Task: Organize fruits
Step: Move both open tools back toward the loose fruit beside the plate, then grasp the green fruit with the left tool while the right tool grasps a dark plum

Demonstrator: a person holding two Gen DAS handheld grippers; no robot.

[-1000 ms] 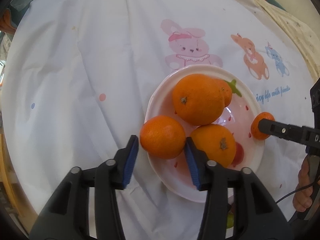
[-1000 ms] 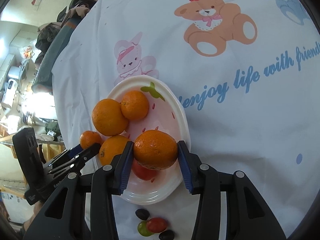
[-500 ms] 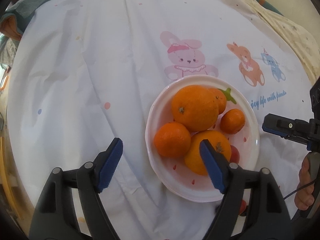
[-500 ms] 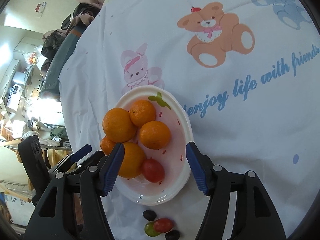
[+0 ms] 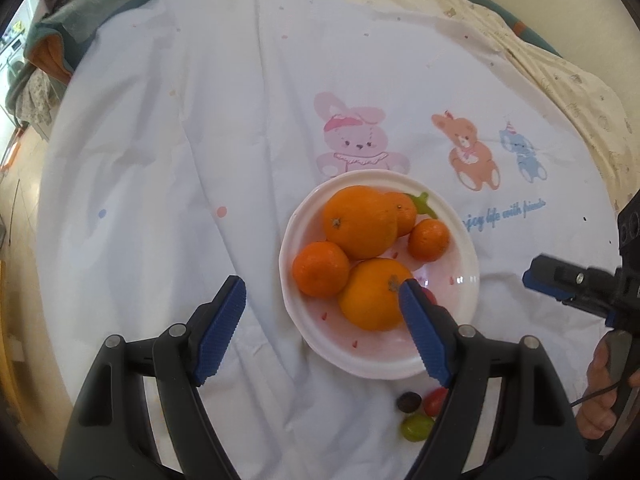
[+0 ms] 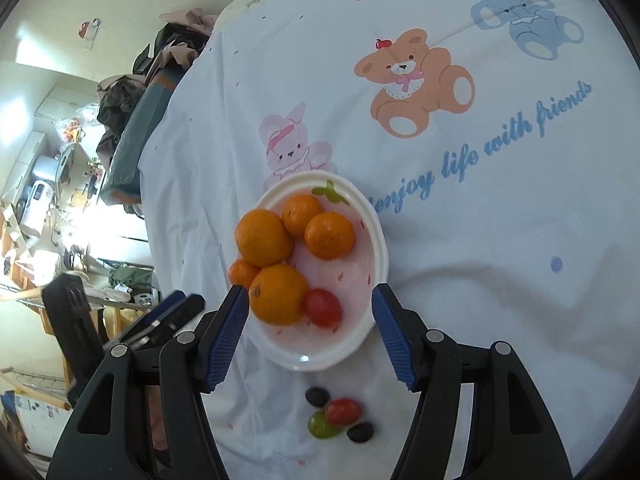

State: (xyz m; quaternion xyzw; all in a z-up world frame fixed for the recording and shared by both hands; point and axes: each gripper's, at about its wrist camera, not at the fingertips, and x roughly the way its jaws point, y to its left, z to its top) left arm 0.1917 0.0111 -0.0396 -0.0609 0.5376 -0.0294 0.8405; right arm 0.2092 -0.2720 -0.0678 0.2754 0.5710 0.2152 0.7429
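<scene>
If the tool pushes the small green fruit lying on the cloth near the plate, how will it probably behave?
The green fruit looks round and smooth, so it would probably roll rather than slide. It touches the red fruit, so a push may move that one too. The wrinkled cloth might stop it early. It seems small and possibly soft, so a hard squeeze could burst it.

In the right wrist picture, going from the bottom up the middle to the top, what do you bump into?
Small fruits on the cloth → white plate → red fruit → oranges → pink bunny print.
</scene>
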